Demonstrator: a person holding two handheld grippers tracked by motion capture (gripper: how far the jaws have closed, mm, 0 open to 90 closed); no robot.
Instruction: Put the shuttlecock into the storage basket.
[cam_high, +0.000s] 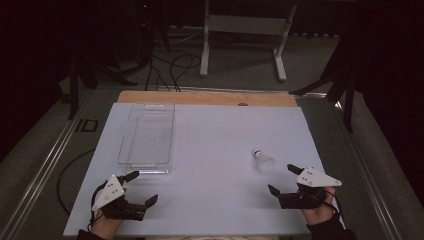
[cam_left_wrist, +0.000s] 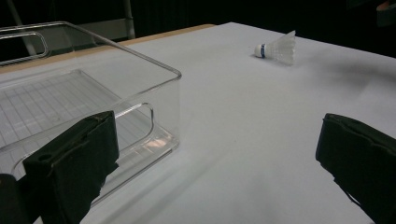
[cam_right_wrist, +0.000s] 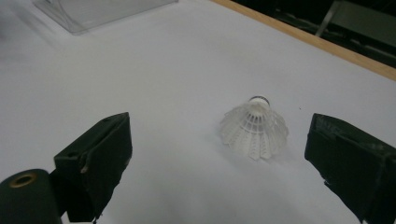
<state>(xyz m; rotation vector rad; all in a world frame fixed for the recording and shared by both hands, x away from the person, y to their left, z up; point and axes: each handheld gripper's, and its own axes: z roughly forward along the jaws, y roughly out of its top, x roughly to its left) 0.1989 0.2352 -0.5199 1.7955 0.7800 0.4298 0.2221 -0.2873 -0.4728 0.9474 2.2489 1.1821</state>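
A white shuttlecock (cam_high: 262, 160) lies on its side on the white table top (cam_high: 215, 150), cork end pointing away. My right gripper (cam_high: 282, 179) is open just in front of it; in the right gripper view the shuttlecock (cam_right_wrist: 254, 127) lies a little beyond the gap between the wide-apart jaws. A clear plastic bin (cam_high: 148, 137) stands at the left of the table, empty. My left gripper (cam_high: 141, 188) is open near the bin's near end, with the bin (cam_left_wrist: 88, 102) beside its left jaw and the shuttlecock (cam_left_wrist: 278, 48) far off.
A wooden strip (cam_high: 207, 97) runs along the table's far edge. Beyond it stand a white frame (cam_high: 245, 30) and cables on the floor. Metal rails (cam_high: 47, 155) flank the table. A wide bare stretch lies between bin and shuttlecock.
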